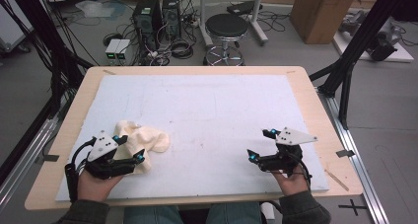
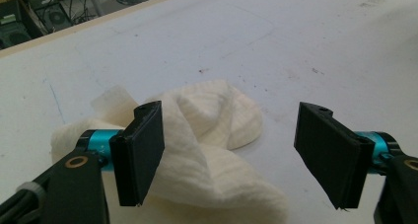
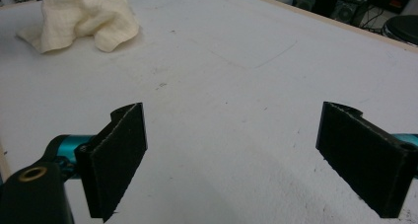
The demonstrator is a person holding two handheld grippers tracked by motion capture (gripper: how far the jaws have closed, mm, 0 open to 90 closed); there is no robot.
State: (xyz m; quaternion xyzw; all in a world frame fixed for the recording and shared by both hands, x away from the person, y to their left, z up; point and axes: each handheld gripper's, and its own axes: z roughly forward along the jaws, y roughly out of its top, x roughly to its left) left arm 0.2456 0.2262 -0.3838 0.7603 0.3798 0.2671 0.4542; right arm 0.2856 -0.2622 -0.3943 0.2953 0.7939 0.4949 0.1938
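A crumpled cream cloth [image 1: 150, 137] lies on the white mat at the near left. My left gripper [image 1: 129, 148] hovers at its near edge, jaws spread wide. In the left gripper view the cloth [image 2: 207, 130] bunches up between and below the two black pads [image 2: 140, 155] of the left gripper [image 2: 231, 123], which do not press on it. My right gripper [image 1: 260, 144] is at the near right, open over bare mat, far from the cloth. The right gripper view shows the right gripper [image 3: 231, 140] with nothing between its jaws and the cloth [image 3: 84, 14] far off at the upper left.
The white mat [image 1: 207, 100] covers most of a wooden table [image 1: 315, 105]. Beyond the far edge stand a black stool [image 1: 226, 26], computer towers [image 1: 148, 14] with cables, and a cardboard box [image 1: 320, 12]. Black frame struts [image 1: 355, 51] rise at both sides.
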